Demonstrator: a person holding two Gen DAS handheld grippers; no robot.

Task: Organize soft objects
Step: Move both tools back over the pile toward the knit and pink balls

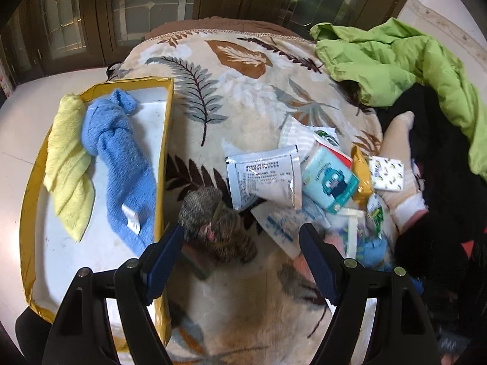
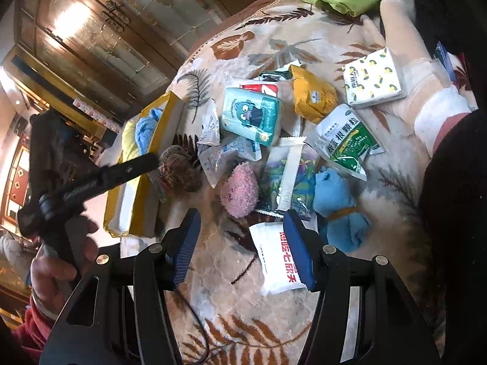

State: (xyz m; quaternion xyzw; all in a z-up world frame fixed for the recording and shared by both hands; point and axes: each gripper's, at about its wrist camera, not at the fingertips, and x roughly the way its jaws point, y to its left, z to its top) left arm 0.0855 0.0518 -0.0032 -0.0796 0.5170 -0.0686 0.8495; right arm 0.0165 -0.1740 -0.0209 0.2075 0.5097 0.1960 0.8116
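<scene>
Socks, yellow [image 1: 65, 164] and blue [image 1: 121, 167], already lie in our yellow box [image 1: 166, 115], while a grey sock [image 1: 213, 222] between our left gripper's [image 1: 242, 246] spread jaws, plus pink [image 2: 240, 190] and blue [image 2: 338, 206] ones near our spread right gripper [image 2: 242, 240], remain on the blanket [image 1: 243, 91].

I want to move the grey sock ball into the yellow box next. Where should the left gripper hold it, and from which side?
Grip the grey sock ball across its rounded middle, from above and the near side. The open left gripper already faces it; its soft bulk should squeeze easily.
</scene>
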